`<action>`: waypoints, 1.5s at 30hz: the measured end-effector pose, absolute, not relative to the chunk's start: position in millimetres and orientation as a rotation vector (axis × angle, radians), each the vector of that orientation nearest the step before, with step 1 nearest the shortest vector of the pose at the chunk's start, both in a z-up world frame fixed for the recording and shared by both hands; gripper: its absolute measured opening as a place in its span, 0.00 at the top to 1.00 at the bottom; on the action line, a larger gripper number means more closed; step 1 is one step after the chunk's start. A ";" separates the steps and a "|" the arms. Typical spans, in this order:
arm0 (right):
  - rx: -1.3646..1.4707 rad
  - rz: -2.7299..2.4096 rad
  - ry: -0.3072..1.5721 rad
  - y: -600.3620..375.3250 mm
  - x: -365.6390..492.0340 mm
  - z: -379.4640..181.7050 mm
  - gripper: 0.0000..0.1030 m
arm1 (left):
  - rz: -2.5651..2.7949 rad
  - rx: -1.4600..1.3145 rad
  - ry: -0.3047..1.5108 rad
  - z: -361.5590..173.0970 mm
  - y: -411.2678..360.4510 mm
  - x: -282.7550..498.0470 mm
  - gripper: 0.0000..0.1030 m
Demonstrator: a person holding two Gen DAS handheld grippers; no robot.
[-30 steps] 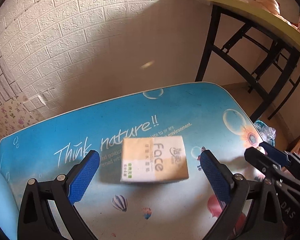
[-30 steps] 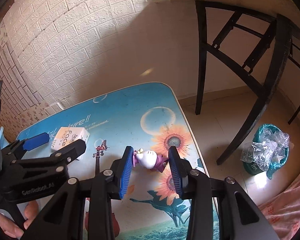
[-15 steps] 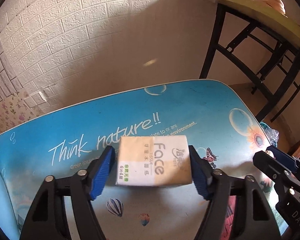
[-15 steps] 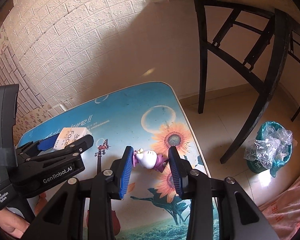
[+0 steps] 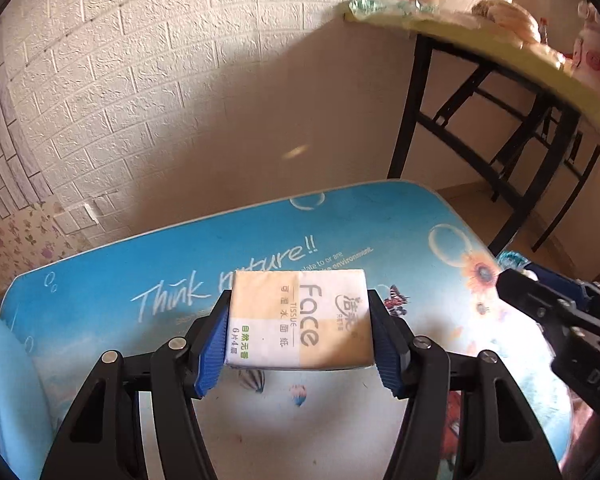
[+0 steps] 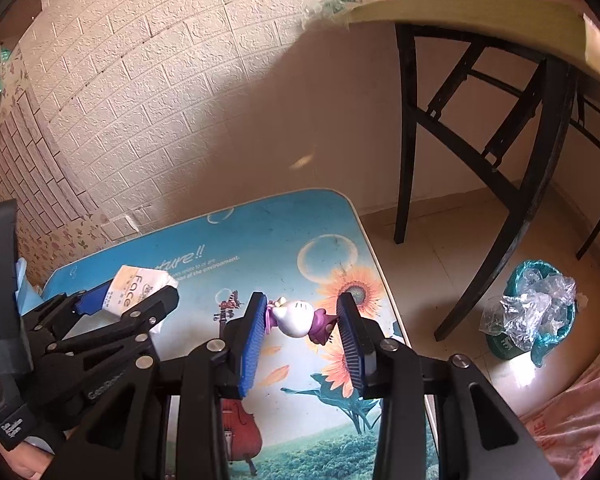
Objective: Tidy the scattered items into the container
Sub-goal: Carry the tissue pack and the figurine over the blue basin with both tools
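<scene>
My left gripper is shut on a beige and white "Face" tissue pack and holds it lifted above the blue printed table. The pack also shows in the right wrist view, between the left gripper's fingers. My right gripper is shut on a small white and purple toy figure and holds it above the table's sunflower print. No container shows clearly in either view.
A light blue object sits at the table's left edge. A black-legged table with clutter on top stands to the right. A teal bin with plastic bags stands on the floor. A brick-pattern wall lies behind.
My left gripper closed on the tissue pack and lifted it off the table. My right gripper rose slightly with the toy still in it.
</scene>
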State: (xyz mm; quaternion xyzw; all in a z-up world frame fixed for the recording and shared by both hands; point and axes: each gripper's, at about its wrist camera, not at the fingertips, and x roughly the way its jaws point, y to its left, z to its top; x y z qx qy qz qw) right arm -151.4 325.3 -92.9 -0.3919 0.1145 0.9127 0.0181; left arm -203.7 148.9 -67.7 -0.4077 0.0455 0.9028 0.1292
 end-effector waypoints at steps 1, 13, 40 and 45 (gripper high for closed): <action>-1.208 2.838 0.352 324.1 -148.5 -89.1 0.64 | 2.633 -1.163 0.111 -60.5 145.3 -198.5 0.42; -1.058 2.931 0.278 286.2 -98.1 -20.2 0.64 | 2.771 -0.823 0.022 38.8 97.3 -119.1 0.41; -0.804 3.141 0.056 169.8 2.4 82.2 0.64 | 2.965 -0.684 -0.158 101.0 -26.7 -4.2 0.41; -0.806 3.164 0.039 152.8 3.8 82.0 0.64 | 2.987 -0.667 -0.176 103.8 -41.2 -3.2 0.41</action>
